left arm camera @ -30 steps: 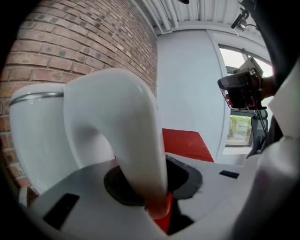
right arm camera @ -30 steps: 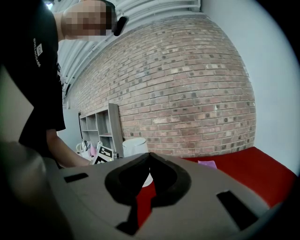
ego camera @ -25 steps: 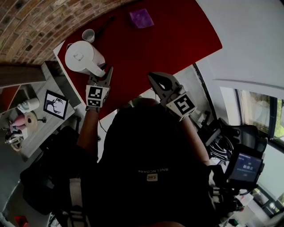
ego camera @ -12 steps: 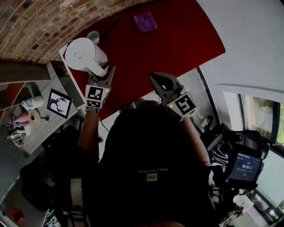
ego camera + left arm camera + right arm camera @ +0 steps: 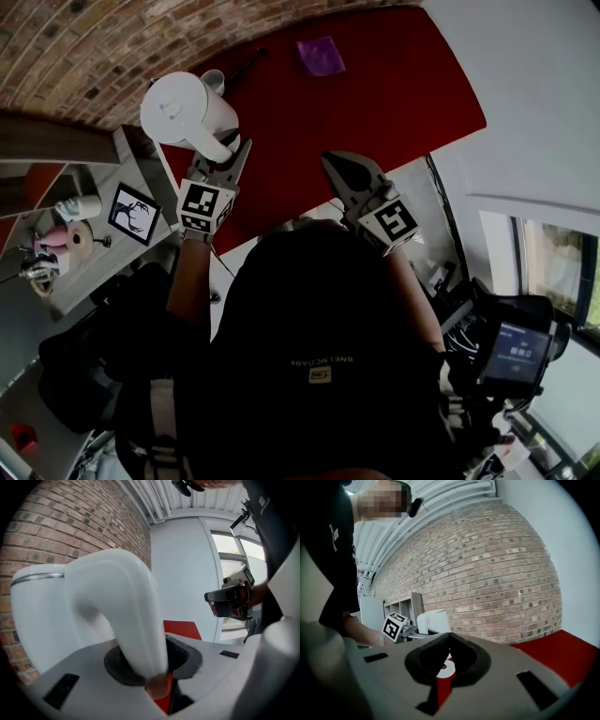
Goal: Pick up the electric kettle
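Note:
The white electric kettle point(image 5: 183, 105) hangs above the left end of the red table point(image 5: 375, 103). My left gripper point(image 5: 228, 157) is shut on its curved handle point(image 5: 124, 606). The handle runs down between the jaws in the left gripper view, and the kettle body point(image 5: 40, 611) fills that view's left side. My right gripper point(image 5: 339, 174) hovers to the right, apart from the kettle, jaws shut on nothing. In the right gripper view the kettle point(image 5: 433, 619) and the left gripper's marker cube point(image 5: 393, 626) show beyond the right gripper point(image 5: 450, 637). A white round disc point(image 5: 443, 666) on the table shows through its jaws.
A white cup point(image 5: 214, 81) stands just behind the kettle, and a purple cloth point(image 5: 321, 54) lies farther back on the table. A brick wall point(image 5: 84, 47) runs along the left. A grey shelf unit point(image 5: 103, 253) with a framed picture point(image 5: 134, 213) stands at the left.
The kettle has risen off the table with my left gripper still shut on its handle. My right gripper has stayed about where it was.

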Action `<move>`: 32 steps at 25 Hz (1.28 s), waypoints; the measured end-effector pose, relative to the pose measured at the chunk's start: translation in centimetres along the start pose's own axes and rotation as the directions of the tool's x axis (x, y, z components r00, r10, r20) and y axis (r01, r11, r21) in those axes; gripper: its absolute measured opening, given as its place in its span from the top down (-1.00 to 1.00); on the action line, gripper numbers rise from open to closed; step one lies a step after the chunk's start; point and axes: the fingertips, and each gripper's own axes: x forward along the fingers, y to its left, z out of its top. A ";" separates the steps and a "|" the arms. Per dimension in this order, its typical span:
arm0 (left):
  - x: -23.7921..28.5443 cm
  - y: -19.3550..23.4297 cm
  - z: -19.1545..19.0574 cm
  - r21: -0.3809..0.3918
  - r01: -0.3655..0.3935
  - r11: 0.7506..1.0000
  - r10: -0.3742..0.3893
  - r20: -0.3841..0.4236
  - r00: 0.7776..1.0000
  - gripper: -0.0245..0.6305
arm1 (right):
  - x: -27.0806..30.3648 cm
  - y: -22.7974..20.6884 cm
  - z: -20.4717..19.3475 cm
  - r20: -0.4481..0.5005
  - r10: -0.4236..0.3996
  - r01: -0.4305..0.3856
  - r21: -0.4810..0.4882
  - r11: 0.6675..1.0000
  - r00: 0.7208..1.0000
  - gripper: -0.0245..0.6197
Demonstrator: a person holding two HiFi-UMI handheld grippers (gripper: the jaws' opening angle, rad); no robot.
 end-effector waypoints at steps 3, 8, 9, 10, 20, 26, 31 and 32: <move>-0.7 0.1 1.5 0.008 -0.011 1.000 0.011 0.015 1.000 0.67 | 0.4 -0.1 0.3 0.016 0.013 -0.013 0.000 1.000 1.000 0.92; -1.7 -0.5 3.8 0.040 -0.021 0.999 0.021 0.016 1.000 0.66 | 0.8 0.0 0.9 0.034 0.047 -0.047 -0.010 0.999 0.998 0.92; -1.9 -0.5 4.2 0.041 -0.023 0.999 0.023 0.016 1.000 0.66 | 1.0 0.1 1.0 0.036 0.055 -0.054 -0.009 0.998 0.998 0.92; -2.0 -0.5 4.5 0.038 -0.027 0.999 0.026 0.018 0.999 0.65 | 1.1 0.1 1.1 0.038 0.062 -0.062 -0.007 0.998 0.997 0.91; -4.1 -0.3 7.4 0.048 -0.084 0.995 0.083 0.034 0.996 0.64 | 2.9 0.1 2.1 0.061 0.117 -0.117 -0.005 0.993 0.991 0.92; -5.7 -0.7 8.7 0.056 -0.081 0.995 0.078 0.043 0.996 0.64 | 4.0 1.2 2.3 0.072 0.157 -0.157 -0.010 0.988 0.985 0.92; -6.0 -0.1 9.4 0.053 -0.091 0.994 0.089 0.036 0.995 0.64 | 5.9 1.1 2.5 0.077 0.195 -0.195 -0.012 0.981 0.978 0.92; -6.1 0.0 9.4 0.061 -0.093 0.994 0.092 0.026 0.995 0.64 | 6.3 1.0 2.7 0.078 0.204 -0.203 -0.010 0.979 0.976 0.92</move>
